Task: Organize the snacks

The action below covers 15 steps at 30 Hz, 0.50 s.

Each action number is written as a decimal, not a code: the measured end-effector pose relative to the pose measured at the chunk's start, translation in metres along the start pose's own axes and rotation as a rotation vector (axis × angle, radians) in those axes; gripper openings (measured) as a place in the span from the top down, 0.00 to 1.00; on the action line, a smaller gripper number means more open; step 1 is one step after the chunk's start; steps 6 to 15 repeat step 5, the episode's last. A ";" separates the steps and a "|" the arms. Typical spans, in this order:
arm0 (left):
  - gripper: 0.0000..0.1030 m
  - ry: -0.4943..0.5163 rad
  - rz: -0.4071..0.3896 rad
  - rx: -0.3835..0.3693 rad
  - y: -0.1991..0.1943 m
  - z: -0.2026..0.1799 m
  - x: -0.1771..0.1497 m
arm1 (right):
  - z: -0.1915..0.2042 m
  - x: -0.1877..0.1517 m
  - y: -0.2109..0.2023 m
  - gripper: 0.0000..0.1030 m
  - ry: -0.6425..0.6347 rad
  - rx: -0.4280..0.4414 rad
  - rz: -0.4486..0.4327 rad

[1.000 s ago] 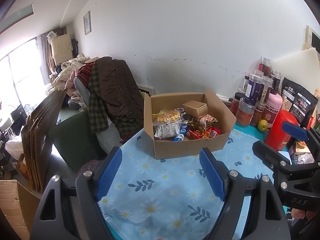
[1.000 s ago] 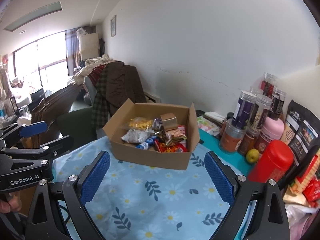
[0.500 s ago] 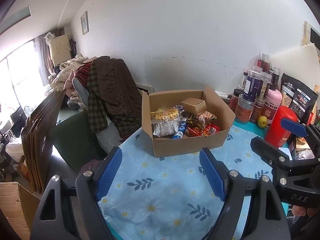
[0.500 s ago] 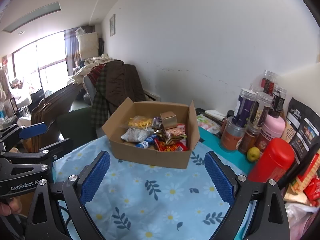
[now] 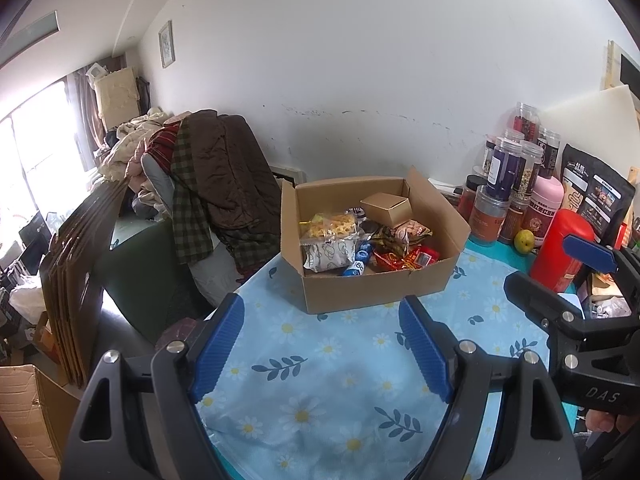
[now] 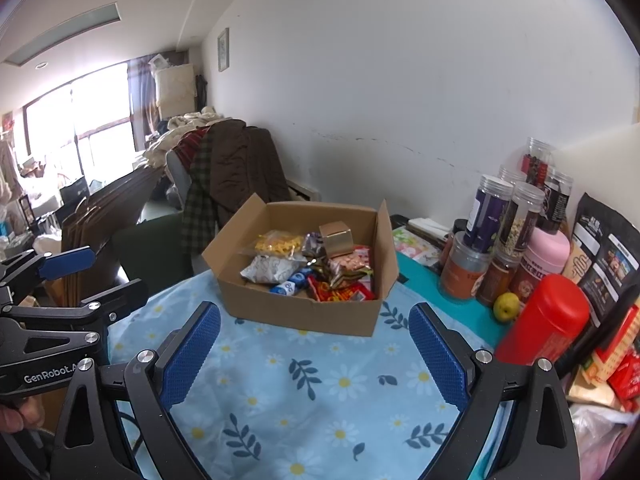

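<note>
Both my tongs are released w/ nothing between the pads. Left tongs [image 5: 320, 344] hover over the daisy cloth [image 5: 320, 380] on the bench, just short of the box [image 5: 376, 288]. Right tongs [image 6: 314, 354] do the same from the other side; each shows at the edge of the other's view. The box sits open at the cloth's far end, near the wall. Inside: yellow snack bag [image 5: 330, 222], white pouch [image 5: 326, 254], small gold carton [image 5: 388, 208], red wrappers [image 5: 404, 260], blue pieces, all heaped together. Right of the box, apart from it: red can [image 6: 544, 320], jars [image 6: 490, 214], a small yellow-green fruit [image 6: 506, 306], black bag [image 5: 596, 200].
</note>
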<state>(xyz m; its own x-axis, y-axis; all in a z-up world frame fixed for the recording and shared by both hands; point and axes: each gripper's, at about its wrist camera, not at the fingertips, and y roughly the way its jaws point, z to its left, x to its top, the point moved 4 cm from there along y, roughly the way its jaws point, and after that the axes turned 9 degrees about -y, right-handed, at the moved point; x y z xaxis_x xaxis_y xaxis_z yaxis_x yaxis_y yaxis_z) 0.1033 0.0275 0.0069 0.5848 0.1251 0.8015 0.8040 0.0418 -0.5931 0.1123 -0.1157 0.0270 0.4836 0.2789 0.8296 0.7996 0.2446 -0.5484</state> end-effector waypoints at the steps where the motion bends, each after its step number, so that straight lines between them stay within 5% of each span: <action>1: 0.22 0.002 0.003 -0.002 0.002 0.000 0.000 | -0.001 0.000 0.001 0.06 0.001 -0.003 0.001; 15: 0.22 0.012 0.007 -0.008 0.006 0.002 0.000 | -0.001 -0.001 0.001 0.06 0.009 -0.013 0.006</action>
